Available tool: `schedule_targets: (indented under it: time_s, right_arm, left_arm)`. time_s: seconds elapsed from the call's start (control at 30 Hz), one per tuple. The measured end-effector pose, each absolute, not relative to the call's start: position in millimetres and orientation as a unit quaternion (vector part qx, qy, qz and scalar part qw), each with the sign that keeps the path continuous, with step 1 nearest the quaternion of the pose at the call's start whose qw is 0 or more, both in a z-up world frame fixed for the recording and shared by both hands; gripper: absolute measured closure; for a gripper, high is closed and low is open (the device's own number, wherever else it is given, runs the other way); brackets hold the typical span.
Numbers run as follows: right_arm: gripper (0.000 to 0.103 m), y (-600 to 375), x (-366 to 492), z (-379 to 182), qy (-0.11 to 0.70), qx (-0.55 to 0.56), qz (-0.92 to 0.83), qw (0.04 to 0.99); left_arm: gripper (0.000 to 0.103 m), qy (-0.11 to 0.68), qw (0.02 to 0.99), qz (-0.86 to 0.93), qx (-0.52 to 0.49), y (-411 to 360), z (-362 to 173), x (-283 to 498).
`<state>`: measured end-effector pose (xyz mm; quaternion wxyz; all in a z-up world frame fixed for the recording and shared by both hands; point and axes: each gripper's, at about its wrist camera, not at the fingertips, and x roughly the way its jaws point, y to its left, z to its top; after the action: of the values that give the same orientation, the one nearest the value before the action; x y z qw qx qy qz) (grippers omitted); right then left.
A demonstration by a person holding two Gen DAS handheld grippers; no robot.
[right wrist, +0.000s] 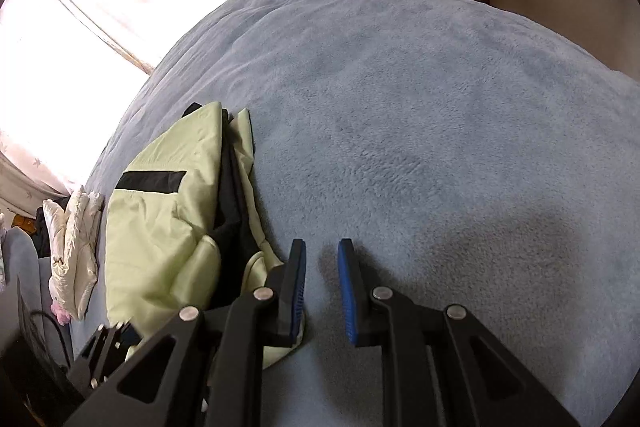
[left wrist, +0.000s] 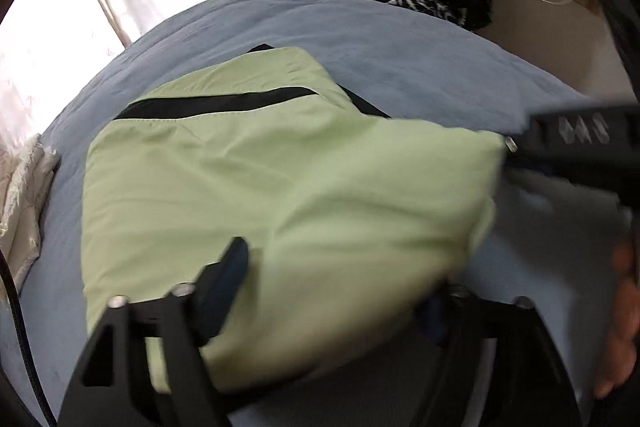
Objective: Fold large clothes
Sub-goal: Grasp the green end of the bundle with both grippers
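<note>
Fold done: green jacket (left wrist: 280, 195) lies doubled. L gripper (left wrist: 340, 287) wide open, R gripper (right wrist: 322, 291) slightly apart, both empty. Next: regrip 6 o'clock hem.

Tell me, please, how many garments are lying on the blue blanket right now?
1: the light green jacket lies folded on the blue blanket, left of the right gripper. A white padded item sits at the bed's edge; more may be hidden.

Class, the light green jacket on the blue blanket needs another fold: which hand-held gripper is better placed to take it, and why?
Probably left: the left hand-held gripper stands open over the jacket; the right hand-held gripper sits beside it over the blanket.
</note>
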<state>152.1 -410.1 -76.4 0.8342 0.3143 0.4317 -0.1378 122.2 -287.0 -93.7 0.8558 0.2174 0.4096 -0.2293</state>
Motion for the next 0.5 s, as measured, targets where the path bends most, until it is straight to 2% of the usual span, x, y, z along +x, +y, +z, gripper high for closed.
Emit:
schedule_targets:
  time_s: [0.07,0.13,0.33,0.5]
  right_arm:
    - [0.083,-409,150,-72,0.426,0.318,-0.133,0.836]
    - [0.072,-406,149,-64,0.416,0.325,-0.124,0.84]
    - [0.063,-396,153,-40,0.392,0.364,-0.052,0.843]
    - [0.062,-391,176,-49,0.43,0.413,0.013,0.803]
  left_arm:
    - [0.026,0.402,0.856,-0.236,0.225,-278,-88,108]
    - [0.026,0.398,0.858,-0.239,0.219,-263,-79,96]
    - [0.026,0.403,0.884,-0.201,0.125,-191,-45,100]
    - [0.026,0.448,0.881,-0.152,0.021,-127,-49,133]
